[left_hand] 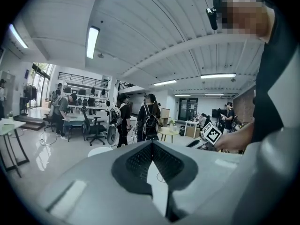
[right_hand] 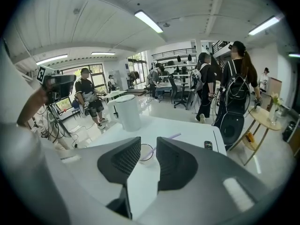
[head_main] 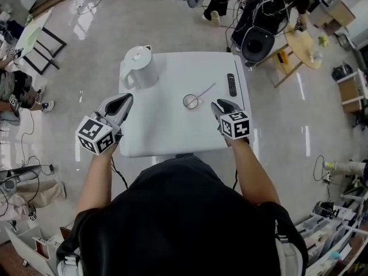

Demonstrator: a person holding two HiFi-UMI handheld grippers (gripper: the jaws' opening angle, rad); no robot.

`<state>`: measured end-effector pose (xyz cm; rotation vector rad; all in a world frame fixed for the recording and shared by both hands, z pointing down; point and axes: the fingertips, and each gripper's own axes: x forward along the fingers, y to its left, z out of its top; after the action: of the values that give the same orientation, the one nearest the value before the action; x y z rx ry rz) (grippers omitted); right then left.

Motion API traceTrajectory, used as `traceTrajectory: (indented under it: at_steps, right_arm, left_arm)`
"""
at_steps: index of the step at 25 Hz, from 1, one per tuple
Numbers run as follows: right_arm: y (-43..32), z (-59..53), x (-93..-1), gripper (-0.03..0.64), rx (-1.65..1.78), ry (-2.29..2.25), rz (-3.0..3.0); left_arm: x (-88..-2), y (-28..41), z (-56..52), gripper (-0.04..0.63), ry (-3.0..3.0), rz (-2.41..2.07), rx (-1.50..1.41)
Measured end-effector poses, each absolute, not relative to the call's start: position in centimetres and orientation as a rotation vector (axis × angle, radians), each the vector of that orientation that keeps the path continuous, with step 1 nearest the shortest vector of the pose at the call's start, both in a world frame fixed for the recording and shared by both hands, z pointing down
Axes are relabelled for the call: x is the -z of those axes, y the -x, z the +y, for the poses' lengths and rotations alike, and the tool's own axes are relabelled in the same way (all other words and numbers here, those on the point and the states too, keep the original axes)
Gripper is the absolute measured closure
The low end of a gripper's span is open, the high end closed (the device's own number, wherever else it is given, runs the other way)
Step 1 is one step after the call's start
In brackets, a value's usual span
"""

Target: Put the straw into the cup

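Both grippers are empty: our left gripper (head_main: 122, 101) has its jaws pressed together on nothing, and our right gripper (head_main: 223, 104) holds its jaws spread and bare. Just ahead of the right gripper, on the white table (head_main: 172, 137), the thin lilac straw (head_main: 206, 89) already leans inside the clear round cup (head_main: 190, 102). We judge the task done, with nothing left.

- The white desk (head_main: 172, 134) holds three things.
- A white kettle (head_main: 140, 66) stands far left.
- A cup (head_main: 190, 102) stands mid-desk with a straw (head_main: 206, 91) leaning in it.
- A black remote (head_main: 231, 84) lies far right.
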<state>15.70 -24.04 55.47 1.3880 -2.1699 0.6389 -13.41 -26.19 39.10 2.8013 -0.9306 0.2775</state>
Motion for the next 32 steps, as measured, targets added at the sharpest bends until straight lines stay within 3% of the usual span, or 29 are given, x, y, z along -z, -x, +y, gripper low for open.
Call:
traceTrajectory:
  at_steps: [32]
  right_arm:
    - [-11.3, -15.5, -41.7, 0.506, -0.312, -1.568, -2.288]
  left_arm:
    - [-36.3, 17.7, -20.1, 0.595, -2.894, -0.891, -0.233]
